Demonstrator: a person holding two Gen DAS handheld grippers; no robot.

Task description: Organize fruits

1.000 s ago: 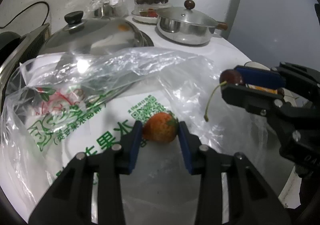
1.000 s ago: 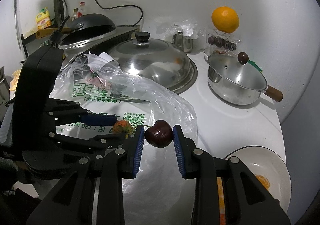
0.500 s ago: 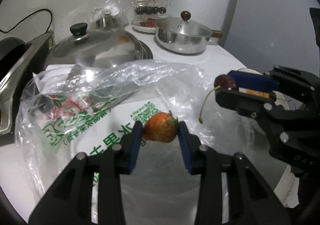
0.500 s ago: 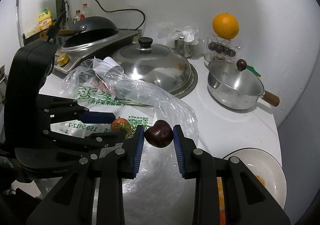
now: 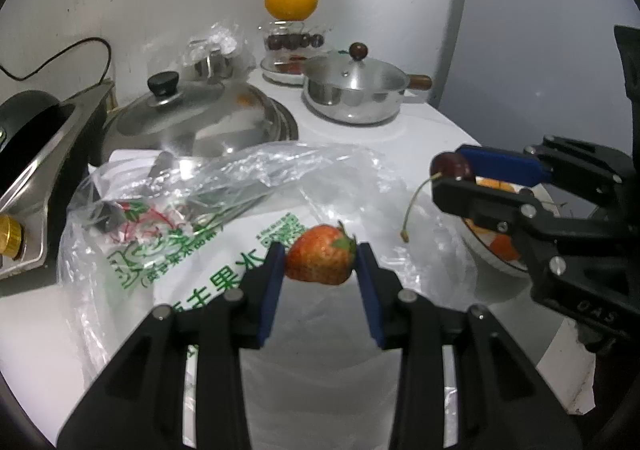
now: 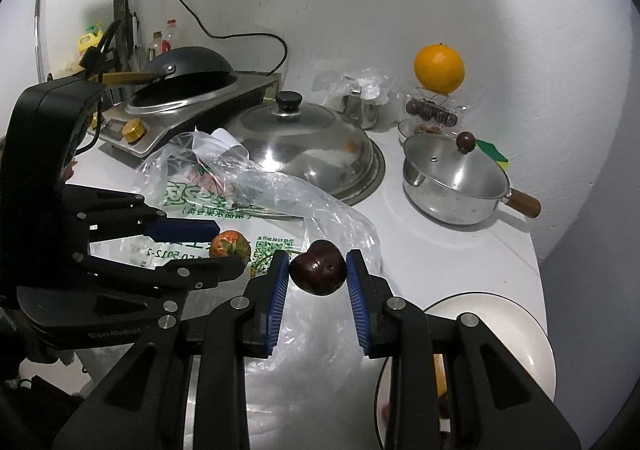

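Strawberry (image 5: 321, 260) sat clamped between the blue pads of the left gripper (image 5: 321, 270), held above the printed plastic bag (image 5: 208, 250) that lay spread over the white counter (image 5: 420, 138). Just to its right, the right gripper (image 6: 318, 274) had its fingers pressed together on a dark cherry (image 6: 318, 268), whose thin stem (image 5: 414, 206) hung down in the left wrist view. Both fruits were off the counter and near each other, not touching. Beside the right gripper, at the counter's near right edge, lay a white plate (image 6: 520, 334) with some orange pieces on it, partly hidden by the gripper's body. Beyond the bag rested a large domed steel lid (image 6: 308, 146) with a black knob, and to its right a small steel saucepan (image 6: 452, 186) with a lid, a round wooden knob and a wooden handle. To the left stood a stove with a dark wok (image 6: 188, 70) on it. Farthest back, against the wall, an orange (image 6: 439, 68) sat on top of a clear container of cherries (image 6: 430, 112), which stood on a small dish holding something red that was too small to identify.
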